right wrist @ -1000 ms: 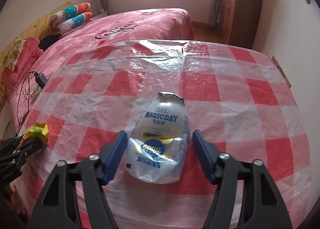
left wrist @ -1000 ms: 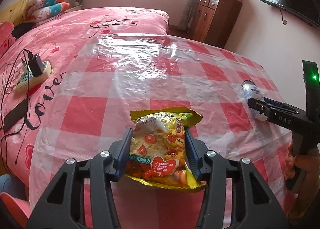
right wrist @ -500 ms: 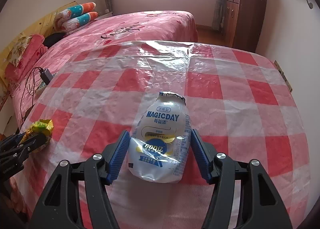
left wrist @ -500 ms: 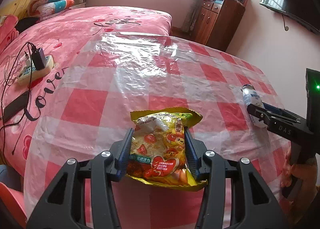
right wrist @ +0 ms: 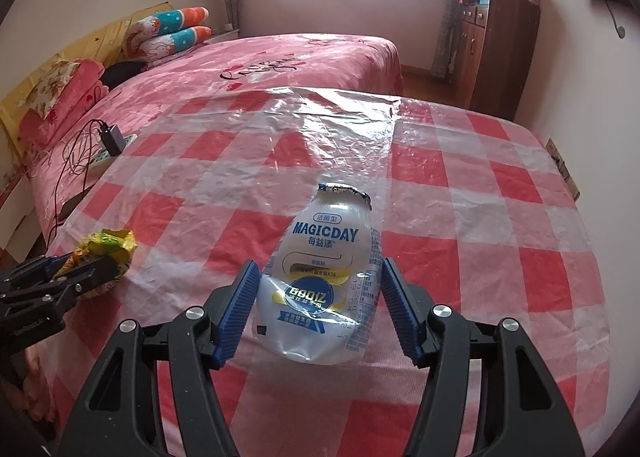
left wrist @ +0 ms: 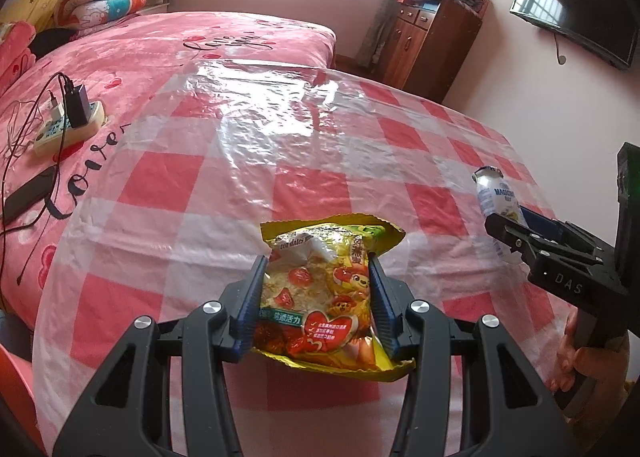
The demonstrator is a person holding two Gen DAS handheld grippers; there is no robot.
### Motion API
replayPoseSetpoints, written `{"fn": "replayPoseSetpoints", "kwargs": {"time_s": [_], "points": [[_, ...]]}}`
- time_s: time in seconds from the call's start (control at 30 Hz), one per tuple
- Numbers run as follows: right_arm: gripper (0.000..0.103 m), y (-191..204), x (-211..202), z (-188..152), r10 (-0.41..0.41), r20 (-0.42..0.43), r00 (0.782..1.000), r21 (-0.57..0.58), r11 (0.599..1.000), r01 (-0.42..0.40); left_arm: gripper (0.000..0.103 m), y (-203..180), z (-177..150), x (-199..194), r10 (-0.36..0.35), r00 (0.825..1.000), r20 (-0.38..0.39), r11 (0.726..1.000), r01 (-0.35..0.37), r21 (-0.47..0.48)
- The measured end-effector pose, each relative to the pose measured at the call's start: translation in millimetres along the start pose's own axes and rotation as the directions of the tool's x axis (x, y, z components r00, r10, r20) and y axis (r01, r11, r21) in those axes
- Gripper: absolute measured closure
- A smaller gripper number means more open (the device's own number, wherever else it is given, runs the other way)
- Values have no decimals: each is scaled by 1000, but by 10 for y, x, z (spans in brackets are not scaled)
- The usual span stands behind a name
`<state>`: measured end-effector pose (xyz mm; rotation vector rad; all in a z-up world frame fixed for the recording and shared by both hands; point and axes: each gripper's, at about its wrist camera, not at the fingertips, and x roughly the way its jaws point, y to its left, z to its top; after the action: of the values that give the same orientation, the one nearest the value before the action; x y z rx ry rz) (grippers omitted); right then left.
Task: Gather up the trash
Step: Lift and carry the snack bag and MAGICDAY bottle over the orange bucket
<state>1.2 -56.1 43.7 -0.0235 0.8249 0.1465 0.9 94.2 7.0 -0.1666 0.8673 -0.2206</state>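
My left gripper [left wrist: 318,293] is shut on a yellow snack bag [left wrist: 324,293] with red print and holds it above the red-and-white checked table [left wrist: 192,185]. My right gripper [right wrist: 318,305] is shut on a crumpled white MAGICDAY drink bottle [right wrist: 320,281], its foil top pointing away from me. The bottle also shows at the right of the left wrist view [left wrist: 496,201], and the snack bag shows at the left of the right wrist view [right wrist: 106,253].
Clear plastic sheeting [left wrist: 280,113] covers the table. A pink bed [left wrist: 160,45] lies behind it with a power strip and charger [left wrist: 68,121], cables and a dark phone [left wrist: 28,193]. A wooden cabinet [right wrist: 496,49] stands at the back right.
Both grippers have risen and drawn back a little with their loads. The right gripper's jaws have closed in on the bottle.
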Motion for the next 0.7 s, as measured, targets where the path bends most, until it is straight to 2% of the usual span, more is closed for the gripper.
{"fn": "replayPoseSetpoints", "kwargs": {"time_s": [0.7], "points": [[40,382,-508,-222,-11,53,999,-77,997,15,53,-73,-308,-562,-39,998,47,999,39,9]]}}
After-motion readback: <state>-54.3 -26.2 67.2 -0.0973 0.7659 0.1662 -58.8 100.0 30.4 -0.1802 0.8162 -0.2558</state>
